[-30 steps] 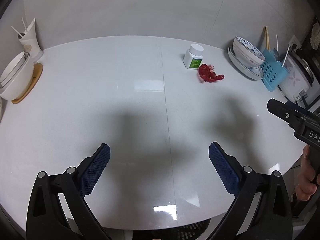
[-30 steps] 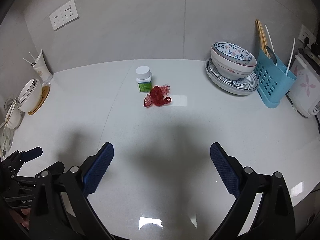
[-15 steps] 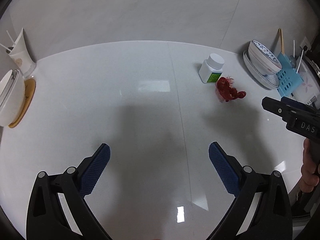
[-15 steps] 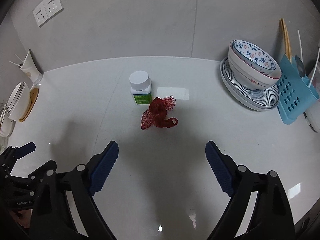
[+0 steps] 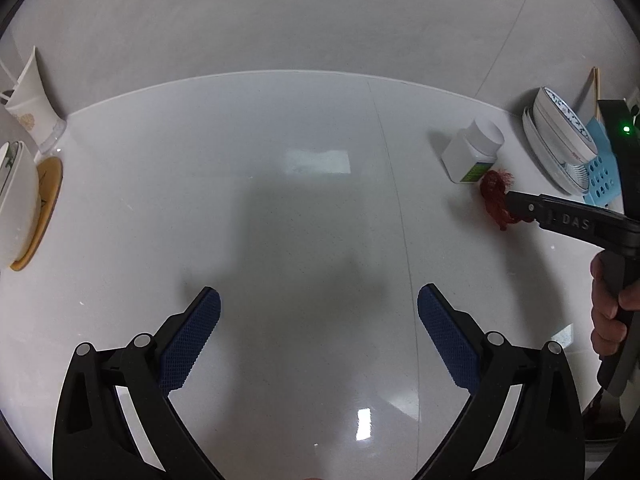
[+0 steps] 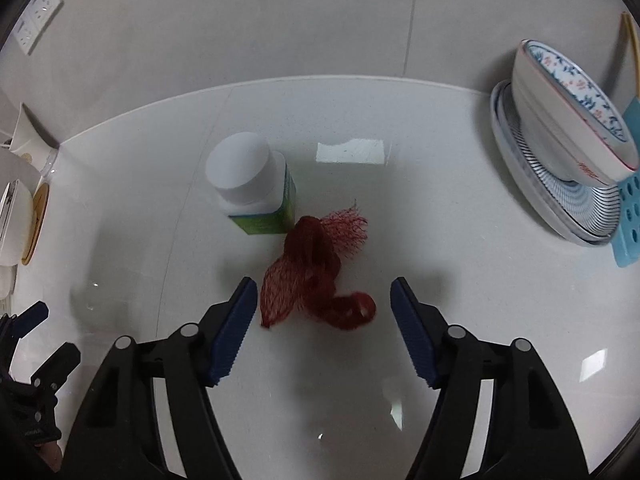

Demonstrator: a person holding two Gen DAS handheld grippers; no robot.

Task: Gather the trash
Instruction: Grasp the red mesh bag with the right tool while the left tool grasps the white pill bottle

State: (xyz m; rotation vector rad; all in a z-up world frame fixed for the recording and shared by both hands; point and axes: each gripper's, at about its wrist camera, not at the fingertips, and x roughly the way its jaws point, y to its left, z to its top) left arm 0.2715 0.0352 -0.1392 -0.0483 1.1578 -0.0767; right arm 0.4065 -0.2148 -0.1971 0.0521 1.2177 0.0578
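Observation:
A crumpled red mesh net [image 6: 316, 268] lies on the white counter, touching a white pill bottle [image 6: 252, 188] with a green label. My right gripper [image 6: 324, 308] is open, its blue pads on either side of the net's near end. In the left wrist view the net [image 5: 496, 196] and bottle [image 5: 472, 152] sit at the far right, with the right gripper's finger in front of the net. My left gripper [image 5: 318, 320] is open and empty over bare counter.
A stacked bowl and plates [image 6: 568, 152] and a blue utensil holder [image 6: 630, 216] stand at the right. A white bowl on a wooden coaster [image 5: 20, 208] and a white cup [image 5: 30, 108] stand at the left. The wall runs behind.
My right gripper has moved forward and down until its open pads flank the red net. My left gripper has shifted a little forward and stays open.

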